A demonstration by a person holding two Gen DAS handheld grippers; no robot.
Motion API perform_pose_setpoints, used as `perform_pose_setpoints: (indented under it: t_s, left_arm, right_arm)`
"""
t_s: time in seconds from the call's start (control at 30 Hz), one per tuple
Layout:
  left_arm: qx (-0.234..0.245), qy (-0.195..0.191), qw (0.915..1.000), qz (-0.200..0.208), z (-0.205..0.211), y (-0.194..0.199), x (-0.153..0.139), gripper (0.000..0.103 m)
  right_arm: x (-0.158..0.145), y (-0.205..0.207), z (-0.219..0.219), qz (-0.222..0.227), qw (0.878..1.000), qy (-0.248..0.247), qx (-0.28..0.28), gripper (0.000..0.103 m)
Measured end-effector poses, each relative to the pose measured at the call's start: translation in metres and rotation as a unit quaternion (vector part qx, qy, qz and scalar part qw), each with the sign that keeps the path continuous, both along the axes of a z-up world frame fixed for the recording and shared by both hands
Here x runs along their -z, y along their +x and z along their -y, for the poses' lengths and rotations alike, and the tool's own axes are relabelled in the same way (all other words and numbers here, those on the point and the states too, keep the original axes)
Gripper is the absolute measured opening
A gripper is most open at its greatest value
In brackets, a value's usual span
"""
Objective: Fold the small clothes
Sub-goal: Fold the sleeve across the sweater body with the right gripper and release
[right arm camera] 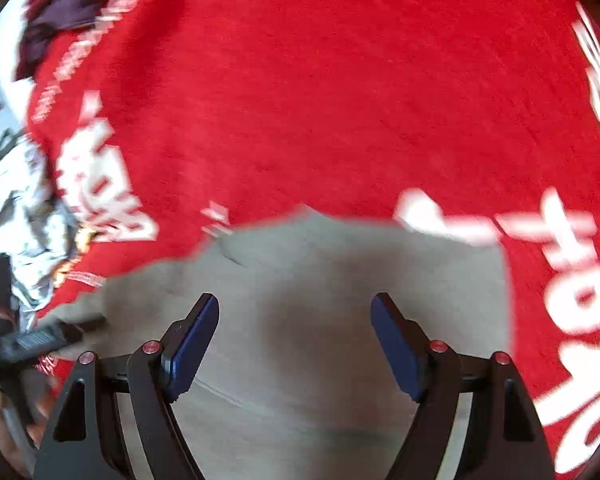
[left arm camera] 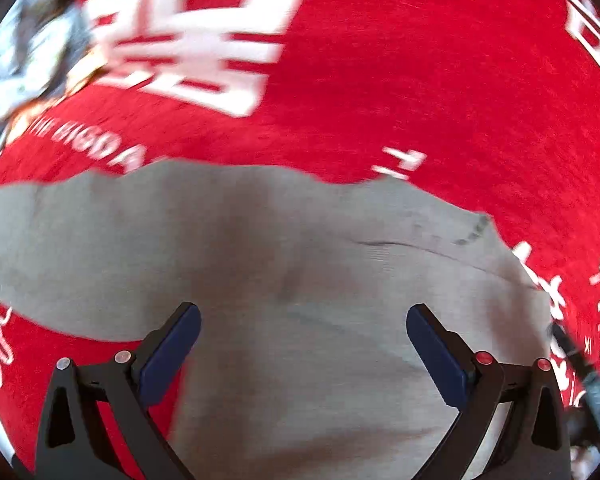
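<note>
Both hand-held grippers wide, nothing held: left hand-held gripper [left arm camera: 303, 336], right hand-held gripper [right arm camera: 295, 328], over grey garment [left arm camera: 284, 264] lying flat on red printed cloth [left arm camera: 420, 80]. Next we pinch far hem corners evenly, fold toward us. Clothes pile [right arm camera: 16, 208] beyond.

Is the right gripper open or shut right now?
Open: the right gripper has its blue pads spread wide above the grey garment, nothing between them.

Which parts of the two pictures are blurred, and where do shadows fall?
Left wrist view: the white print on the red cloth is smeared, the fingers stay sharp, and a soft shadow lies on the grey garment. Right wrist view: the print is smeared too, and a dark shadow lies on the garment between the fingers.
</note>
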State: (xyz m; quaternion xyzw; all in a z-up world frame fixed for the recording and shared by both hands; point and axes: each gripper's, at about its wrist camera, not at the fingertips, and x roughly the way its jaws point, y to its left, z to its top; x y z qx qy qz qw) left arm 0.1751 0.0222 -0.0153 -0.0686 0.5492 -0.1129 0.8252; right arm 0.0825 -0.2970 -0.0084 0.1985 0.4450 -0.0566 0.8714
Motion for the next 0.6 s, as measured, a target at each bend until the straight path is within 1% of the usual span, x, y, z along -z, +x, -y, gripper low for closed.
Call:
perform_pose_setpoints:
  t_s: [0.03, 0.07, 0.1, 0.13, 0.17, 0.2, 0.23, 0.3, 0.33, 0.37, 0.4, 0.43, 0.47, 0.5, 0.53, 0.57, 0.6]
  left_arm:
    - [0.014, 0.004, 0.9999, 0.004, 0.014, 0.001, 0.0, 0.103]
    - [0.03, 0.009, 0.9995, 0.004, 0.03, 0.001, 0.002, 0.103]
    - [0.045, 0.012, 0.9989, -0.004, 0.046, 0.003, 0.007, 0.103]
    - [0.055, 0.019, 0.9982, -0.012, 0.058, 0.004, 0.013, 0.103]
    - [0.067, 0.029, 0.9971, -0.021, 0.071, 0.005, 0.02, 0.103]
    - [0.076, 0.044, 0.9958, -0.026, 0.082, 0.004, 0.026, 0.103]
    - [0.08, 0.054, 0.9951, -0.024, 0.089, 0.003, 0.028, 0.103]
    - [0.088, 0.052, 0.9947, -0.012, 0.101, 0.002, 0.027, 0.103]
    - [0.094, 0.053, 0.9942, -0.004, 0.107, 0.002, 0.027, 0.103]
    - [0.101, 0.055, 0.9934, 0.0, 0.113, 0.003, 0.028, 0.103]
    - [0.115, 0.059, 0.9916, -0.006, 0.12, 0.006, 0.035, 0.103]
    - [0.126, 0.069, 0.9895, -0.019, 0.127, 0.01, 0.044, 0.103]
    - [0.127, 0.092, 0.9868, -0.037, 0.132, 0.017, 0.059, 0.103]
    - [0.126, 0.079, 0.9882, -0.036, 0.129, 0.02, 0.063, 0.103]
    - [0.121, 0.069, 0.9899, -0.026, 0.126, 0.027, 0.062, 0.103]
    - [0.119, 0.076, 0.9895, -0.03, 0.126, 0.035, 0.063, 0.103]
    - [0.117, 0.077, 0.9896, -0.035, 0.126, 0.041, 0.063, 0.103]
  right_arm:
    - [0.017, -0.01, 0.02, -0.032, 0.999, 0.031, 0.014, 0.081]
    - [0.029, -0.02, 0.032, -0.048, 0.997, 0.052, 0.021, 0.08]
    - [0.027, -0.03, 0.037, -0.025, 0.998, 0.059, 0.014, 0.076]
    - [0.024, -0.036, 0.039, -0.016, 0.998, 0.057, 0.009, 0.076]
    - [0.019, -0.042, 0.041, -0.022, 0.998, 0.05, 0.008, 0.076]
    - [0.014, -0.044, 0.041, -0.018, 0.999, 0.044, 0.007, 0.076]
    - [0.007, -0.047, 0.04, -0.006, 1.0, 0.028, 0.003, 0.077]
    - [-0.002, -0.044, 0.037, 0.002, 1.0, -0.02, -0.006, 0.077]
    - [-0.006, -0.034, 0.033, 0.005, 0.999, -0.051, -0.016, 0.077]
    - [-0.007, -0.026, 0.031, 0.007, 0.998, -0.063, -0.027, 0.077]
    - [-0.007, -0.017, 0.029, 0.006, 0.997, -0.066, -0.037, 0.077]
    - [-0.002, -0.004, 0.027, 0.0, 0.996, -0.066, -0.054, 0.078]
    - [0.005, 0.006, 0.028, -0.013, 0.996, -0.065, -0.065, 0.079]
    - [0.015, 0.017, 0.03, -0.033, 0.995, -0.069, -0.071, 0.079]
    - [0.03, 0.032, 0.033, -0.066, 0.992, -0.085, -0.067, 0.078]
    - [0.04, 0.043, 0.041, -0.082, 0.989, -0.108, -0.056, 0.078]
    - [0.039, 0.05, 0.047, -0.069, 0.989, -0.123, -0.048, 0.078]
